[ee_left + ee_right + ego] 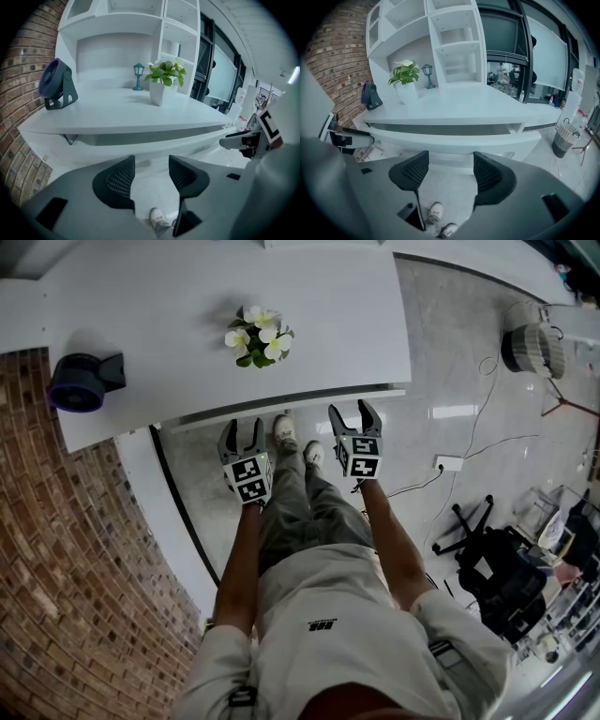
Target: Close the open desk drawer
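The white desk (169, 296) fills the top of the head view. Its drawer (281, 409) sticks out a little under the front edge, showing a dark gap above the drawer front. My left gripper (243, 429) hovers just short of the drawer front, open and empty. My right gripper (352, 412) is beside it, a little nearer the drawer's right end, also open and empty. In the left gripper view the drawer front (154, 143) lies beyond the spread jaws of the left gripper (151, 159). The right gripper view shows the drawer (454, 143) past the right gripper (450, 155).
On the desk stand a purple fan (80, 382), a potted plant (260, 336) and a small lantern figurine (138, 76). A brick wall (56, 549) is at left. A power strip (448, 463), a bin (532, 348) and a black chair (487, 568) are at right.
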